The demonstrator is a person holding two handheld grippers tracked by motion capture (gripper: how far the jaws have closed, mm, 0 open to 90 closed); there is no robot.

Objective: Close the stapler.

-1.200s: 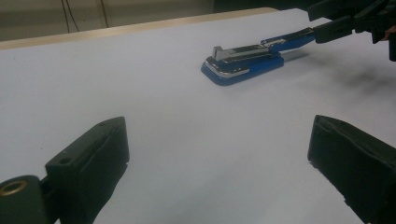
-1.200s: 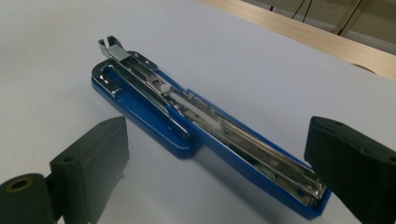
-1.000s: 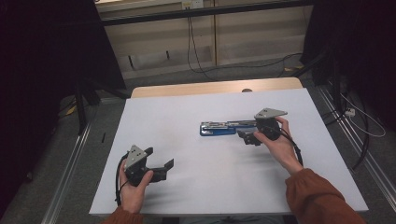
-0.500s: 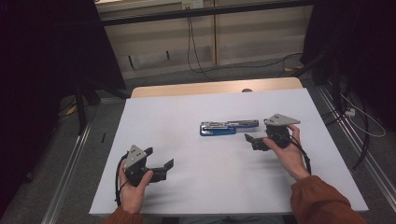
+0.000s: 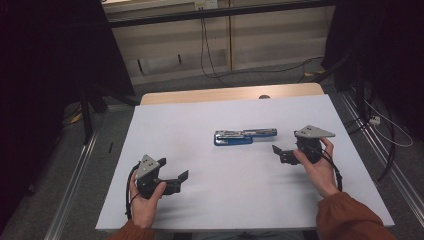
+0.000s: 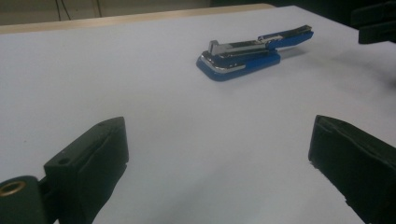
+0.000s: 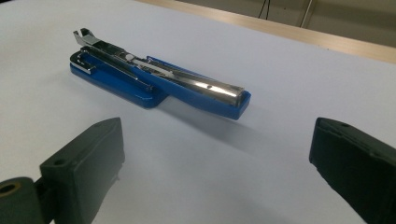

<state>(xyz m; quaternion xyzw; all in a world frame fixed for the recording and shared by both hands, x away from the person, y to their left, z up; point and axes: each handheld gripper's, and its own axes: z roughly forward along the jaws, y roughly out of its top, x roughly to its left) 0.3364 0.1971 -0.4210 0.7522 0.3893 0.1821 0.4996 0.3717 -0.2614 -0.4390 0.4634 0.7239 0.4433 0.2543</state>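
A blue stapler [image 5: 245, 136] lies swung fully open in the middle of the white table top [image 5: 210, 115], its metal rail facing up [image 7: 159, 77]. To its right, a hand holds my right gripper [image 5: 278, 153], open and empty, a short way from the stapler's lid end. My left gripper [image 5: 181, 179] rests near the front left of the table, open too, with nothing between its jaws. In the left gripper view the stapler [image 6: 252, 51] lies well ahead, and the right gripper's jaws [image 6: 376, 25] show at the top right corner.
The white sheet leaves a strip of wooden table edge [image 5: 230, 94] bare at the back. Cables [image 5: 380, 125] trail on the floor to the right, and metal rails [image 5: 75, 185] run along the floor at the left.
My right gripper has let go of the stapler and drawn back to the right and toward the front. The stapler stays open on the table. The left gripper has not moved.
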